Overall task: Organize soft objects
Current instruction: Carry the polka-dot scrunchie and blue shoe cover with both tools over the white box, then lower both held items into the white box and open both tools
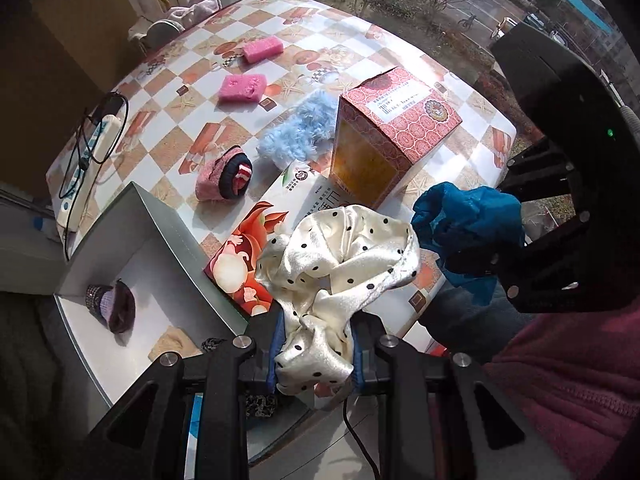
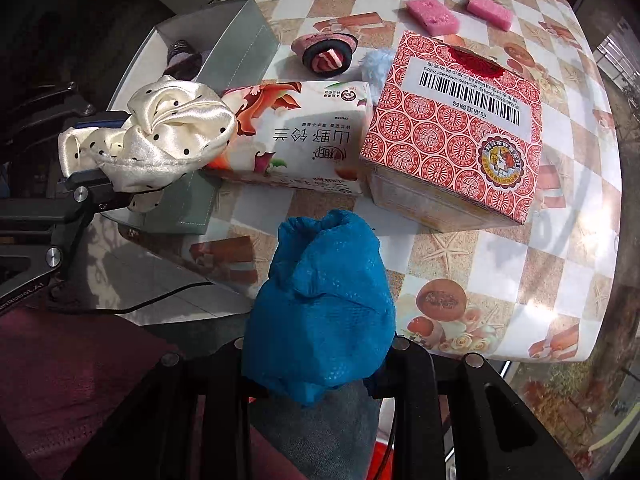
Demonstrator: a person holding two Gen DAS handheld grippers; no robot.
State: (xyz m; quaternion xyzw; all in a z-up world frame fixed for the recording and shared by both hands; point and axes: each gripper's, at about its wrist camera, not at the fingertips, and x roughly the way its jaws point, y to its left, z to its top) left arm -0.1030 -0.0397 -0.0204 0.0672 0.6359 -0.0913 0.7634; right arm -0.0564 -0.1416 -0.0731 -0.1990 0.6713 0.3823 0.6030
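Jaws: left gripper (image 1: 316, 356) clamps dotted scrunchie (image 1: 340, 264), right gripper (image 2: 320, 364) blue cloth (image 2: 320, 304); fluffy blue item (image 1: 298, 130) clear only left view.

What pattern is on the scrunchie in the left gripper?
Cream satin with black polka dots, clearest in the left wrist view: scrunchie.

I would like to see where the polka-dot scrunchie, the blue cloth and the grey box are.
polka-dot scrunchie (image 1: 340, 264): left wrist view, on its cream satin folds.
blue cloth (image 2: 320, 308): right wrist view, on the middle of the bunched fabric.
grey box (image 1: 160, 216): left wrist view, on its inner wall.
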